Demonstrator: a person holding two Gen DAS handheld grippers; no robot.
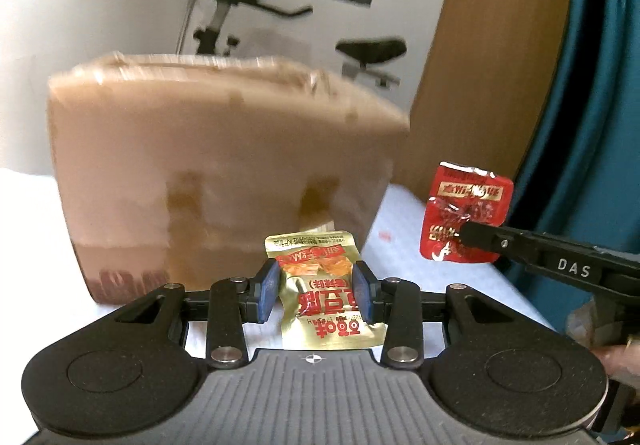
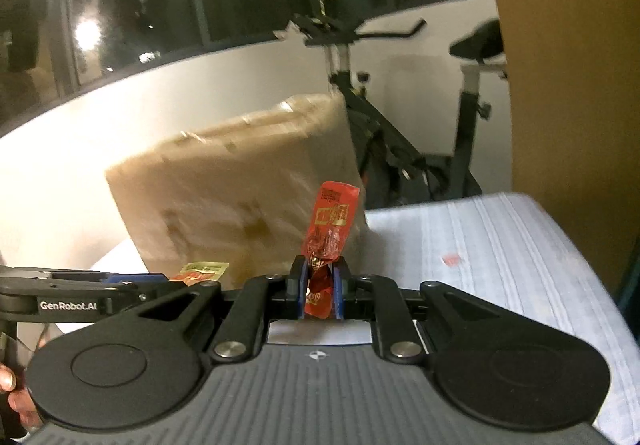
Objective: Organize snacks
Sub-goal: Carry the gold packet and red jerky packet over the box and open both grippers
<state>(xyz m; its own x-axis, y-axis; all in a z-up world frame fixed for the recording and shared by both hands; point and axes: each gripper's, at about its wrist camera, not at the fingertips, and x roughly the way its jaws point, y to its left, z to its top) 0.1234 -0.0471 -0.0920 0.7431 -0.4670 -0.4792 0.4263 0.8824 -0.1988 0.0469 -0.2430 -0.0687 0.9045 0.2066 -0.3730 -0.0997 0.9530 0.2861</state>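
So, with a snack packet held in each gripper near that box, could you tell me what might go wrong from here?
1. The right gripper pinches the red packet near its lower end, so the crumpled foil could slip or swing.
2. The left gripper grips the gold packet by its edges; it may buckle and drop.
3. The cardboard box stands close ahead; either packet could bump it.

Left wrist view: fisheye on left gripper [image 1: 316,291], looks forward along its 2 fingers, tilted slightly down, close to taped cardboard box [image 1: 216,173] that fills mid-frame; right gripper [image 1: 466,231] enters from right edge.

Right wrist view: fisheye on right gripper [image 2: 320,285], same forward, slightly downward aim, box [image 2: 240,185] somewhat farther off, left of centre; left gripper [image 2: 176,279] enters from left edge.

Shared by both views: box, white striped surface [image 2: 500,237], exercise bike [image 2: 360,57] behind, wooden panel [image 1: 480,45] at right, each other's gripper.
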